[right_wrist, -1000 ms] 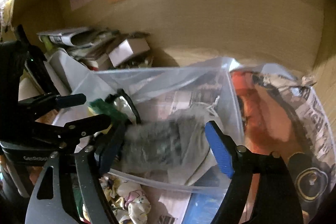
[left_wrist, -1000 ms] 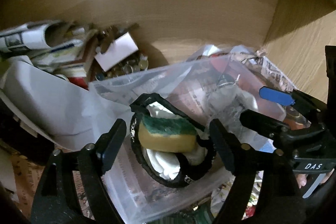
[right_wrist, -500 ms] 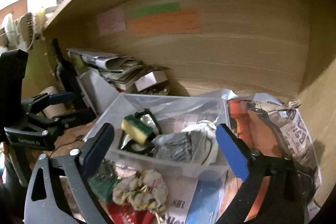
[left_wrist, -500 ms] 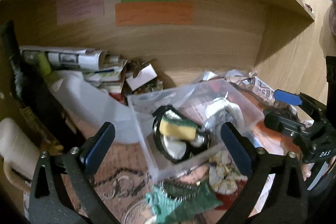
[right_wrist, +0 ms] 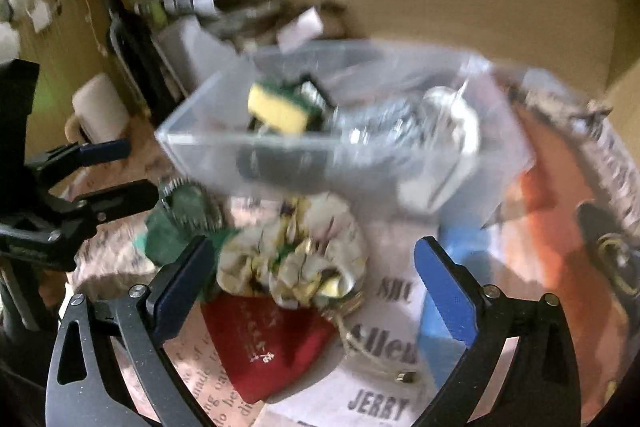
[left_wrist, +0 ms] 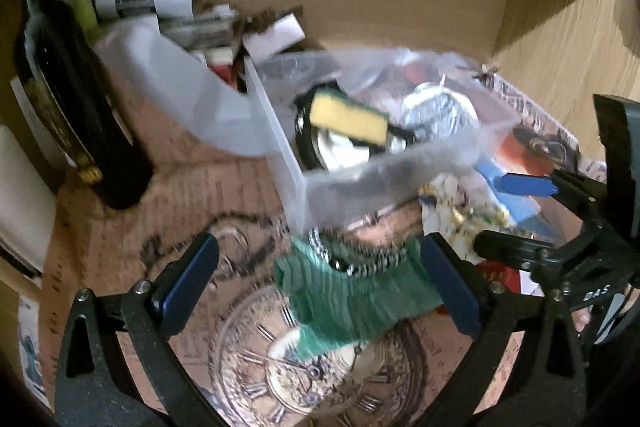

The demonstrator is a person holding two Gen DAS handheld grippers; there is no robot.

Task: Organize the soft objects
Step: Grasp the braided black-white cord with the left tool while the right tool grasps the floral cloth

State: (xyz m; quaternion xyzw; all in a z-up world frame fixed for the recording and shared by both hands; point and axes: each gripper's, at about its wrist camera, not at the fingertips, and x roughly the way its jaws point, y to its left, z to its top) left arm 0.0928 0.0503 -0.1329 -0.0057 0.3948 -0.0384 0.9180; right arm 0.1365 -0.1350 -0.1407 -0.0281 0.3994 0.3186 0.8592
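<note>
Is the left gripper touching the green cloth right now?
Cannot tell. In the left wrist view the open left gripper frames the green cloth, whose edge overlaps the right finger, but blur hides whether they touch.

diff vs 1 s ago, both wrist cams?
Both grippers pulled back out of the clear bin, open and empty: left gripper now over the green cloth, right gripper over the floral scrunchie. Sponge and grey cloth stay in the bin.

A wooden shelf (left_wrist: 400, 7) lined with printed newspaper sheets (right_wrist: 384, 347) carries a clear plastic box (right_wrist: 280, 155) at the centre, a green ribbed cloth (left_wrist: 352, 299), a cream floral scrunchie (right_wrist: 292, 259) and a red fabric pouch (right_wrist: 264, 339) near it, and a dark glass bottle (left_wrist: 68, 99) far left.
</note>
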